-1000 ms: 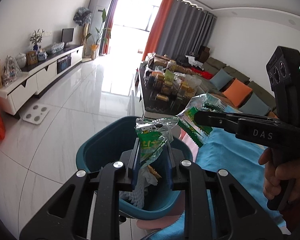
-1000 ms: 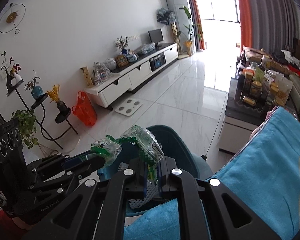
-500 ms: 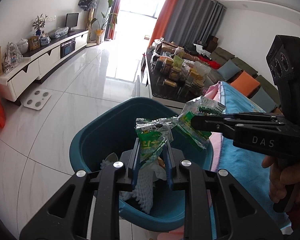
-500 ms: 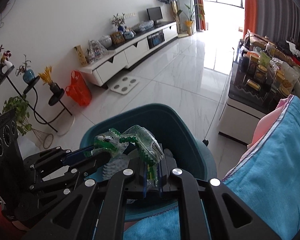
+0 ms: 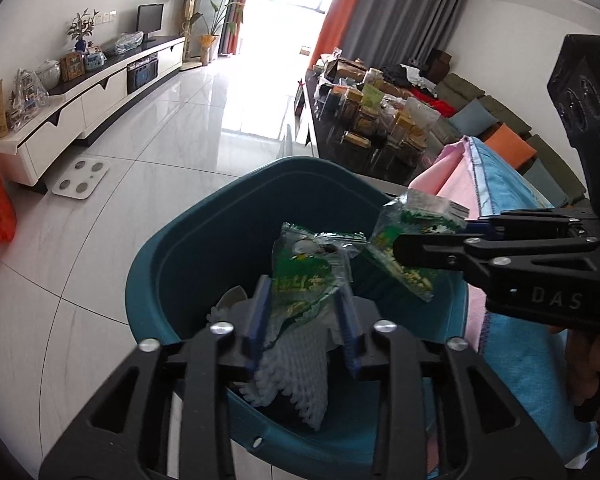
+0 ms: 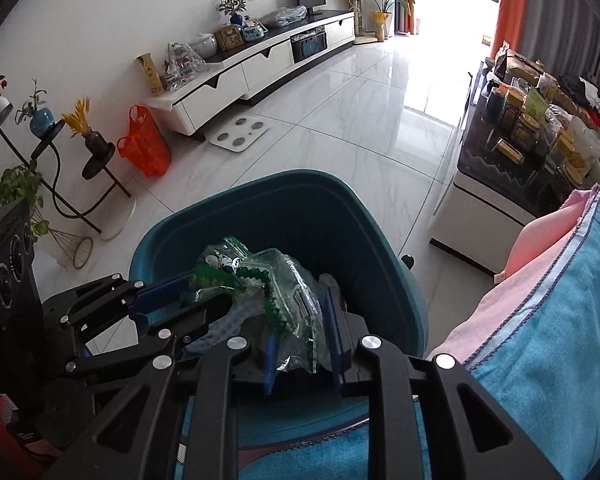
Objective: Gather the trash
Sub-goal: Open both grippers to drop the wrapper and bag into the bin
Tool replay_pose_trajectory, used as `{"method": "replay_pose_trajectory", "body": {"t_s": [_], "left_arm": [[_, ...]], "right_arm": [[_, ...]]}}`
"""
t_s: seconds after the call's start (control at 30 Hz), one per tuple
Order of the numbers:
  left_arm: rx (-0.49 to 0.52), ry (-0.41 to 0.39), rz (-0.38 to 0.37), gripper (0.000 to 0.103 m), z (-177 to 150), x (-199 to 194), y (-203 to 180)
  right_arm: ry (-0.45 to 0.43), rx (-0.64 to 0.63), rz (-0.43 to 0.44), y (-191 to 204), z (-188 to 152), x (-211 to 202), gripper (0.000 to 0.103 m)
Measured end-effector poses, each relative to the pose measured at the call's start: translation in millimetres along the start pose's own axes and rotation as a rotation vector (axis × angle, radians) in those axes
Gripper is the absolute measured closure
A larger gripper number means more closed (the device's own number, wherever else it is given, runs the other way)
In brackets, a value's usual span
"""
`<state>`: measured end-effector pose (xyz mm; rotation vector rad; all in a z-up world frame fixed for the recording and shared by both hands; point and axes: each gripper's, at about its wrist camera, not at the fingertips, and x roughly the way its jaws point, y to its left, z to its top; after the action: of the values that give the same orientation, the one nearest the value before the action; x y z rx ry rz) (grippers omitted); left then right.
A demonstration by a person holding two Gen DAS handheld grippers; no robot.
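Both grippers hang over the open mouth of a teal bin point(image 5: 172, 248), each carrying a green snack wrapper.

The left gripper point(image 5: 304, 312) points forward and down into the bin. Its blue-padded fingers point(image 5: 256, 320) stand a little apart with one green wrapper point(image 5: 304, 276) between them — the wrapper's crumpled top fans out above the tips, and whether the pads press it or only cradle it cannot be told. Under it, inside the bin, lies white foam netting point(image 5: 292, 372).

The right gripper point(image 6: 300, 328) reaches in from the right side, level and crosswise to the left one, a hand point(image 5: 588, 364) wrapped round its grip. Its fingers point(image 6: 332, 320) also stand somewhat apart, with the second wrapper point(image 6: 296, 296) between them; how tightly they hold it cannot be told either. The two wrappers hang just beside each other above the bin.

A blue towel point(image 6: 560, 300) with a pink cloth point(image 6: 540, 240) beneath it lies to the right of the bin.
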<state>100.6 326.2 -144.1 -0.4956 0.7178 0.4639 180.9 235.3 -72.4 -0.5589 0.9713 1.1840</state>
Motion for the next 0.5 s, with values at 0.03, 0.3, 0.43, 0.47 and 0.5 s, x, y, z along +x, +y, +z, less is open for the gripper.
{"method": "replay_pose_trajectory", "body": {"t_s": [0.03,0.3,0.43,0.47,0.5], "left_arm": [[0.0,-0.001,0.002,0.056,0.0,0.9,1.0],[-0.038,-0.06,0.017,0.024,-1.9,-13.3,8.6],[-0.049,-0.095,0.029,0.016,-6.1,-33.0,11.4],[-0.053,-0.101,0.027,0.016,-7.7,-38.2,13.0],[-0.057,-0.114,0.032,0.013,-7.2,-43.8,13.1]], "right_arm": [[-0.004,0.002,0.002,-0.3,-0.2,-1.2,0.08],[-0.05,0.021,0.0,-6.5,-2.6,-15.5,0.063],[-0.091,0.028,0.005,-6.4,-4.0,-29.9,0.06],[-0.102,0.029,0.006,-6.0,-4.6,-34.1,0.059],[-0.11,0.03,0.006,-6.0,-5.5,-37.1,0.058]]}}
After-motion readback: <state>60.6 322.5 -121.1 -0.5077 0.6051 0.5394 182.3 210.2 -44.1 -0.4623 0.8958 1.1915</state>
